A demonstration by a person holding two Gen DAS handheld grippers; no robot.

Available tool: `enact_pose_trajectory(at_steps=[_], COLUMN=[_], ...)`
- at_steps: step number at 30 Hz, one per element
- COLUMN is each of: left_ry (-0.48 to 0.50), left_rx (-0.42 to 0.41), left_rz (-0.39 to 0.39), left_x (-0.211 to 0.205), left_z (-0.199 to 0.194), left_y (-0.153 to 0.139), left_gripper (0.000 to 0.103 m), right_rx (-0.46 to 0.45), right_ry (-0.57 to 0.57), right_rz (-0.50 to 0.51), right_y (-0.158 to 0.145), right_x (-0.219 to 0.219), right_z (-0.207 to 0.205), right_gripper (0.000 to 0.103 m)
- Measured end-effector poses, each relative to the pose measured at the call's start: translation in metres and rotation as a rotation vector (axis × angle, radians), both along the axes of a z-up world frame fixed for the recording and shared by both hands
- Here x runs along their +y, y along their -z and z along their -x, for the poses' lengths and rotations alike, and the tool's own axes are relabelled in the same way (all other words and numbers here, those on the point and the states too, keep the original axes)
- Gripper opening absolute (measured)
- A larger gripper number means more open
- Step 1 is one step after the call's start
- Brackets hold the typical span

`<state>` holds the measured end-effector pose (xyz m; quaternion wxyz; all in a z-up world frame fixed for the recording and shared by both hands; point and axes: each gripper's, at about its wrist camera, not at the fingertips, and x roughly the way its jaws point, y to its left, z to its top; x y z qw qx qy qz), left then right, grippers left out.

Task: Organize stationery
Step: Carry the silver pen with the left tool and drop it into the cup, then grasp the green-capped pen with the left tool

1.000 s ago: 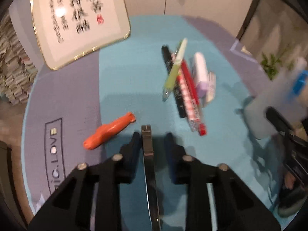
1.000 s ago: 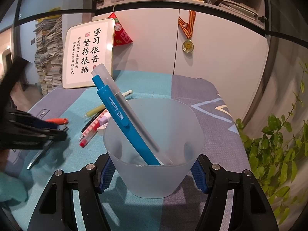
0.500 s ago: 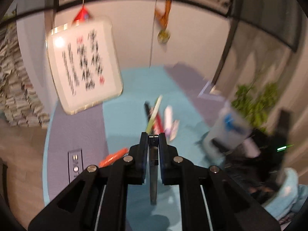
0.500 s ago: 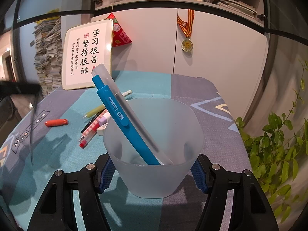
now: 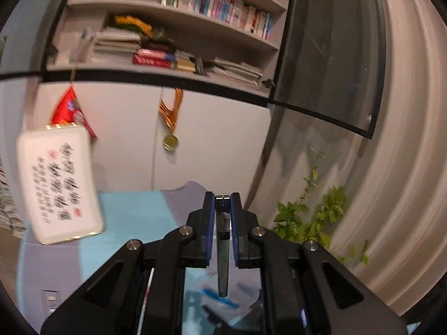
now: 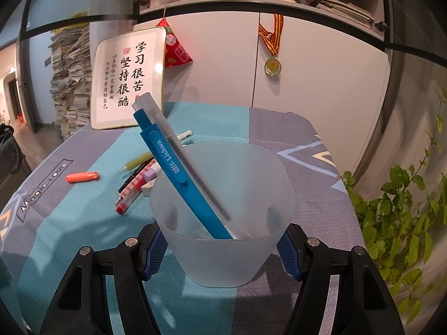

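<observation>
My left gripper (image 5: 223, 198) is shut on a thin dark pen (image 5: 223, 251), which hangs down between the blue pads, high above the table. Below its tip, the blue pen (image 5: 220, 298) and the frosted cup (image 5: 245, 304) show blurred. In the right wrist view my right gripper (image 6: 223, 248) is shut on the frosted plastic cup (image 6: 245, 184), which stands on the cloth. A blue pen (image 6: 178, 173) and a clear grey pen (image 6: 167, 128) lean in it. Several loose pens (image 6: 139, 178) and an orange pen-shaped item (image 6: 82, 177) lie to the left.
A blue and grey cloth (image 6: 69, 223) covers the table. A framed calligraphy board (image 6: 128, 81) leans at the back against white cabinets with a medal (image 6: 272, 65). A leafy plant (image 6: 405, 217) stands off the right edge, and stacked papers (image 6: 69, 83) stand far left.
My left gripper closed on the dark pen, lifted it off the cloth and tipped up towards level, so its view swung from the table to the shelves. The right gripper and cup stayed still.
</observation>
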<state>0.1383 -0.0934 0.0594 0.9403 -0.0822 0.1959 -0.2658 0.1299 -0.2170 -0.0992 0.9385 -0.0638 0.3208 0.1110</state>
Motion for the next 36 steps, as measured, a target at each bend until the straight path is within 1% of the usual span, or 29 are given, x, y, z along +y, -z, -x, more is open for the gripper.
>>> enact_pose_trajectory(at_steps=[2,4,5,10,13,16,17,18,19,20,21,24,26,27,28,30,32,33,36], left_ry=[0.011,0.022,0.028,0.059,0.079,0.092,0.091,0.086,0.068,0.045,0.022,-0.084,-0.154,-0.165,-0.175,-0.195,-0.197,-0.182,-0.141], left_rx=[0.043,0.075,0.099,0.153,0.208,0.248,0.254,0.254,0.248,0.238,0.228,0.206,0.234,0.255,0.283,0.325,0.332,0.333,0.336], left_rz=[0.027,0.032,0.018,-0.035,-0.061,-0.063,-0.057,-0.05,-0.044,-0.04,-0.041,-0.097,-0.163,-0.183,-0.206,-0.271,-0.336,-0.362,-0.395], left_x=[-0.004,-0.007,-0.009,-0.013,-0.012,-0.005,0.0,0.006,0.014,0.024,0.033,0.061,0.074,0.077,0.079,0.079,0.074,0.071,0.061], left_z=[-0.018,-0.025,-0.028,-0.026,-0.025,-0.022,-0.019,-0.016,-0.013,-0.01,-0.007,0.001,-0.001,-0.003,-0.007,-0.014,-0.02,-0.024,-0.039], left_y=[0.016,0.028,0.034,0.056,0.068,0.073,0.073,0.07,0.067,0.064,0.063,0.065,0.081,0.09,0.102,0.126,0.143,0.15,0.162], left_gripper=[0.009,0.009,0.009,0.009,0.01,0.01,0.015,0.025,0.031,0.042,0.045,0.044,0.043,0.043,0.042,0.032,0.031,0.031,0.034], right_rx=[0.001,0.002,0.002,0.002,0.001,-0.001,-0.001,-0.001,-0.002,-0.002,-0.002,-0.003,-0.004,-0.004,-0.003,-0.003,-0.004,-0.004,-0.002], right_ry=[-0.001,0.0,0.0,-0.001,-0.001,-0.001,-0.001,0.0,0.0,0.0,0.0,0.0,0.0,0.0,0.0,0.0,0.0,0.0,0.0], right_rz=[-0.003,-0.005,-0.005,-0.002,0.0,0.007,0.01,0.011,0.013,0.013,0.014,0.018,0.02,0.019,0.019,0.019,0.019,0.02,0.017], right_y=[0.0,0.0,0.0,0.0,0.0,0.0,0.0,0.0,0.0,0.0,0.0,0.0,0.0,0.0,0.0,0.0,0.0,0.0,0.0], right_x=[0.0,-0.001,-0.001,-0.001,0.0,0.001,0.002,0.002,0.002,0.002,0.003,0.004,0.005,0.005,0.005,0.005,0.005,0.005,0.004], right_z=[0.0,-0.001,-0.002,-0.002,-0.001,0.0,0.0,0.0,0.0,0.0,0.0,0.001,0.001,0.002,0.002,0.002,0.002,0.002,0.002], right_gripper=[0.069,0.069,0.069,0.069,0.069,0.069,0.069,0.069,0.069,0.069,0.069,0.069,0.069,0.069,0.069,0.069,0.069,0.069,0.069])
